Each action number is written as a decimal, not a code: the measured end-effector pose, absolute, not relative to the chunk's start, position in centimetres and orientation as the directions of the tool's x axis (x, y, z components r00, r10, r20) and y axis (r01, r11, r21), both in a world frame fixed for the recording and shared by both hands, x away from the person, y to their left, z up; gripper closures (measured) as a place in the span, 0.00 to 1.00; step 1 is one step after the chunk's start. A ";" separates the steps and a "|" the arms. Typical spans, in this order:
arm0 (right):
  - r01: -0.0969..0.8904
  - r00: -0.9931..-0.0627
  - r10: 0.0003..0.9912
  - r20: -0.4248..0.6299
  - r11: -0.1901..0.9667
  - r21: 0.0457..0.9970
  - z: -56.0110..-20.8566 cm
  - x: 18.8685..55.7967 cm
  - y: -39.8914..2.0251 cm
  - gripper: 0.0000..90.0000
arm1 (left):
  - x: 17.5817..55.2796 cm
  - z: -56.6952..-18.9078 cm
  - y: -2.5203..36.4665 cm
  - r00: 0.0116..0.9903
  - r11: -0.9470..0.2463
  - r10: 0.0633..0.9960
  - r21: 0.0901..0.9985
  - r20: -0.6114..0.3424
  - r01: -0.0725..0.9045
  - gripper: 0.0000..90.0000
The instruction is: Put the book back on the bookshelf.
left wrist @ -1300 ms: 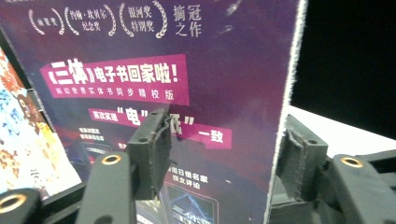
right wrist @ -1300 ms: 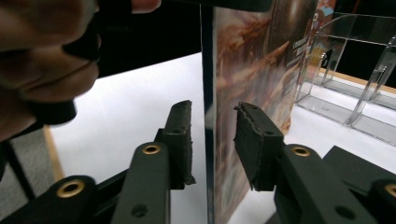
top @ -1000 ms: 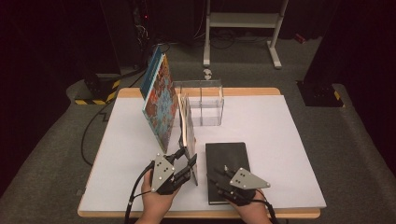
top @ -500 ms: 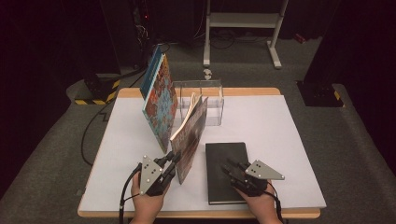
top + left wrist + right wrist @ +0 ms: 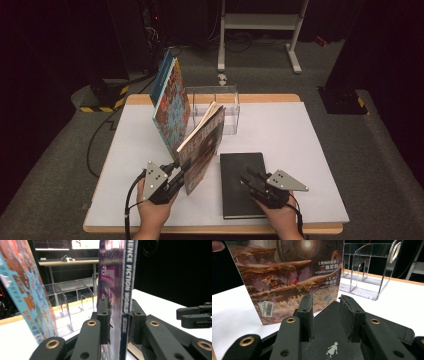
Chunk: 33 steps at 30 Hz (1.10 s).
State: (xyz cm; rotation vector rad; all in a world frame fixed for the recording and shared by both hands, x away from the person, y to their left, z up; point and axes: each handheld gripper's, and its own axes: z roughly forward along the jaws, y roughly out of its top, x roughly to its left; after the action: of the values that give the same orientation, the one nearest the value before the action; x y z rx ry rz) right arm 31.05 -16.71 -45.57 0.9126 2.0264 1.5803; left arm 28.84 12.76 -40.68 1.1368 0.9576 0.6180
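- My left gripper (image 5: 181, 172) sits at the near edge of the white table (image 5: 310, 145), and the science-fiction magazine (image 5: 204, 150) stands on edge right in front of it. In the left gripper view the magazine (image 5: 117, 290) runs up between the two jaws with the pads set against both its faces, so I read that as a grip; the jaws have just been easing slightly apart, yet the magazine is between them and I see no real gap.
- My right gripper (image 5: 251, 181) rests over the near end of the black notebook (image 5: 243, 175), which lies flat just to the right of the magazine. In the right gripper view its jaws stand apart above the notebook cover (image 5: 329, 322) with nothing between the pads.
- Just beyond my left gripper, the magazine leans away and to the left, its top edge toward the colourful picture book (image 5: 171, 107).
- That picture book stands tilted farther off, to the left of the magazine, with a blue book (image 5: 162, 75) behind it.
- Farthest from both grippers, the clear acrylic organizer (image 5: 220, 107) sits toward the back of the table.
- By my judgement the work is partway: two books are upright by the organizer, the magazine is raised but not yet settled, and the notebook is untouched, flat on the table.
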 end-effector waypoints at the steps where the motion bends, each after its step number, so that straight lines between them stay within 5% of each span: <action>1: 0.243 -0.702 0.709 0.073 0.142 0.960 -45.6 31.0 -16.7 0.70 | 29.2 -40.6 12.6 0.474 0.329 0.822 0.943 -0.315 0.058 0.82; 11: 0.249 -0.703 0.706 0.083 0.135 0.959 -45.6 30.9 -16.8 0.70 | 31.5 -40.0 12.1 0.450 0.290 0.839 0.951 -0.305 0.105 0.92; 25: 0.247 -0.698 0.710 0.093 0.117 0.962 -45.4 30.9 -17.3 0.70 | 33.3 -38.7 10.8 0.465 0.311 0.842 0.950 -0.272 -0.008 0.93; 33: 0.246 -0.697 0.711 0.099 0.107 0.963 -45.3 30.9 -17.6 0.70 | 34.2 -40.3 11.0 0.466 0.319 0.833 0.947 -0.297 0.033 0.93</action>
State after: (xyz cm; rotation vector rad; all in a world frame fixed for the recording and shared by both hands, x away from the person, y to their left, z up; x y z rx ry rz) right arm 30.88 -17.63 -45.29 0.9332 2.0017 1.6178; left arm 34.20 11.04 -40.32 1.1326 0.9566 0.6480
